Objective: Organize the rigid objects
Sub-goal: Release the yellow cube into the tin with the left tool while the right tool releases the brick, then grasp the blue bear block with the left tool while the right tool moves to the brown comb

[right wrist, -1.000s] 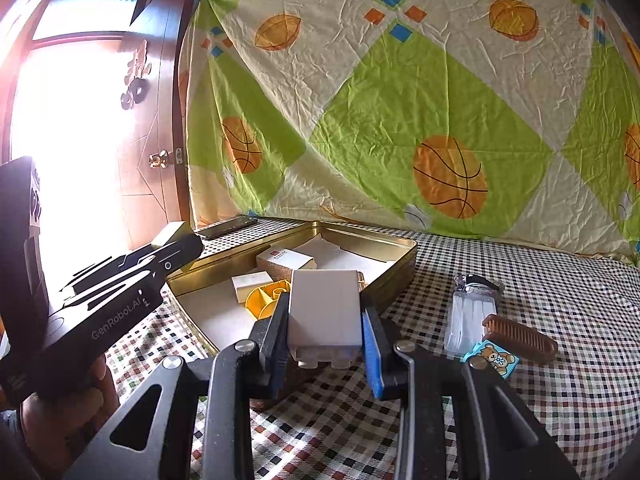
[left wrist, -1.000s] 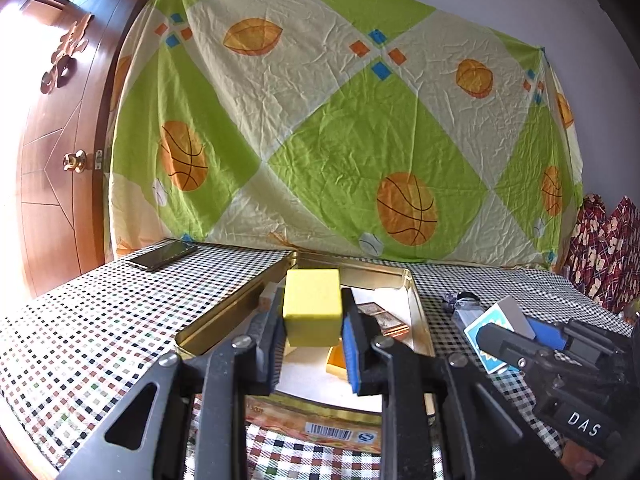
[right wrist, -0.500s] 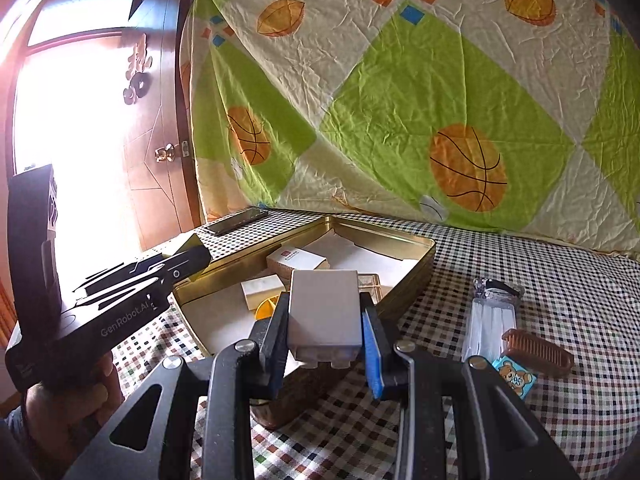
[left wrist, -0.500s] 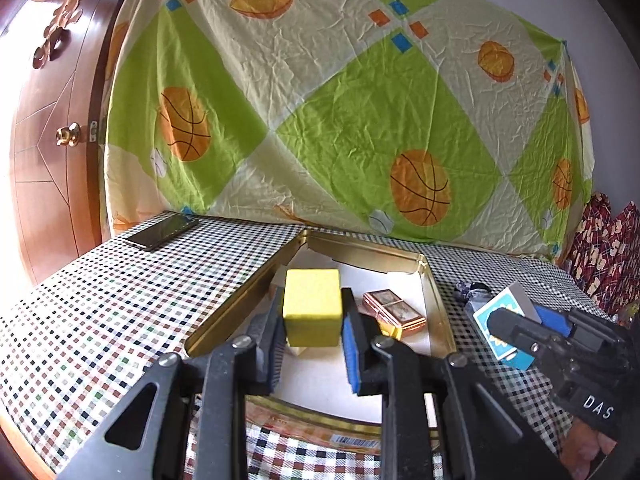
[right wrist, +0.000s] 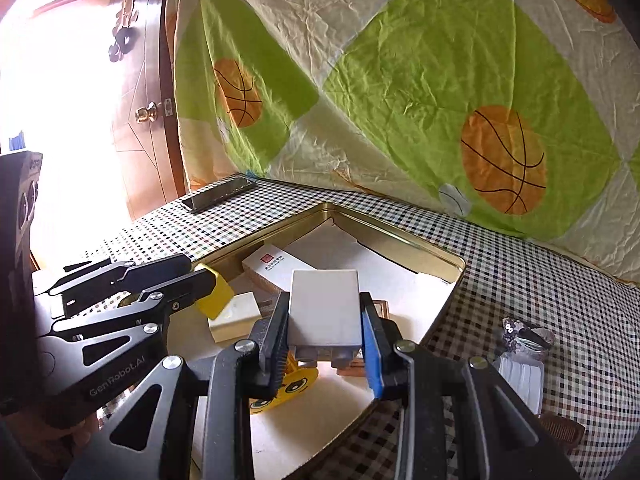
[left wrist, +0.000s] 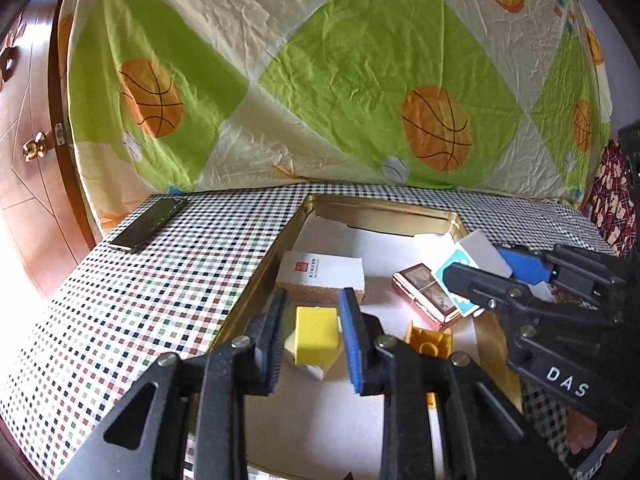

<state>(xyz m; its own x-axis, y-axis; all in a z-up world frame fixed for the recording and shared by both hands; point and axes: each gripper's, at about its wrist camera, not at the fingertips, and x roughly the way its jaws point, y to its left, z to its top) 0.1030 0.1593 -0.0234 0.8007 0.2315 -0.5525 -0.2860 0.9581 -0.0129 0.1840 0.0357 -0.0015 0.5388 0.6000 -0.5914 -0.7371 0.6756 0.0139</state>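
Observation:
A gold tin tray (left wrist: 262, 264) lies on the checked table and also shows in the right wrist view (right wrist: 452, 292). My left gripper (left wrist: 314, 334) is over the tray's near left part with its jaws open. A yellow block (left wrist: 316, 336) lies loose between them, resting on a cream block (right wrist: 234, 316). My right gripper (right wrist: 326, 326) is shut on a white box (right wrist: 324, 304) and holds it above the tray; the box also shows in the left wrist view (left wrist: 474, 268). A white-topped cork box (left wrist: 320, 276), a copper case (left wrist: 426, 294) and an orange toy (left wrist: 428, 344) lie in the tray.
A dark phone (left wrist: 150, 230) lies at the table's far left. A clear container (right wrist: 520, 360) and a brown comb (right wrist: 560, 436) lie on the table right of the tray. A basketball-print sheet (left wrist: 340, 80) hangs behind. A wooden door (left wrist: 28, 152) stands at left.
Both grippers moved forward and down over the tray. My left gripper opened and let go of the yellow block, which now lies in the tray. My right gripper still holds the white box.

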